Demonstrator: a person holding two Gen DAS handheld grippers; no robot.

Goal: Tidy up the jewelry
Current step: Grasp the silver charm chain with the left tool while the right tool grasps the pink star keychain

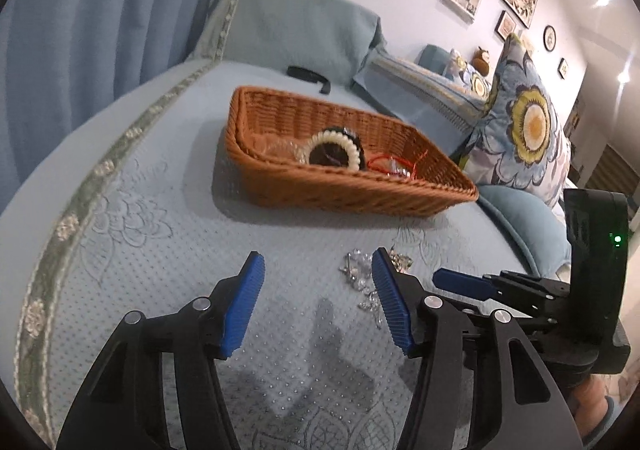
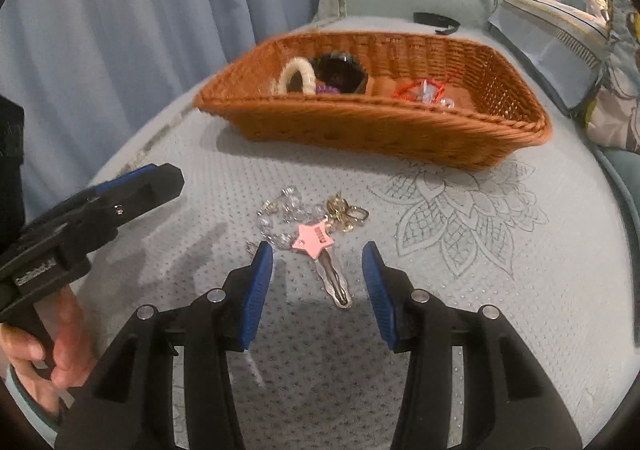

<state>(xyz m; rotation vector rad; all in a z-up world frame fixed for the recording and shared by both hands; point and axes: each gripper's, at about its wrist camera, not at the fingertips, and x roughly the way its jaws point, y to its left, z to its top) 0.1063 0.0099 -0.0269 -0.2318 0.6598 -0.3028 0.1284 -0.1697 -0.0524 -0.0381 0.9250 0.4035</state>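
Note:
A brown wicker basket (image 1: 332, 189) (image 2: 360, 129) stands on the pale blue bedspread (image 1: 160, 250). Inside it lie a cream bead bracelet (image 1: 340, 147) (image 2: 298, 73), a dark round item (image 2: 340, 67) and a red cord bracelet (image 1: 384, 165) (image 2: 416, 89). In front of the basket lie a clear crystal bracelet (image 2: 284, 213) (image 1: 360, 270), a pink star hair clip (image 2: 316, 242) and gold pieces (image 2: 344, 209). My right gripper (image 2: 318, 254) hangs open just over the clip, nothing pinched. My left gripper (image 1: 318, 262) is open beside the crystals, which its right finger partly hides.
Blue curtains (image 2: 120, 9) hang behind the bed. A flowered pillow (image 1: 524, 129) and other cushions sit to the right of the basket. A black strap (image 1: 308, 73) lies behind the basket. A hand (image 2: 60, 350) holds the left gripper's handle.

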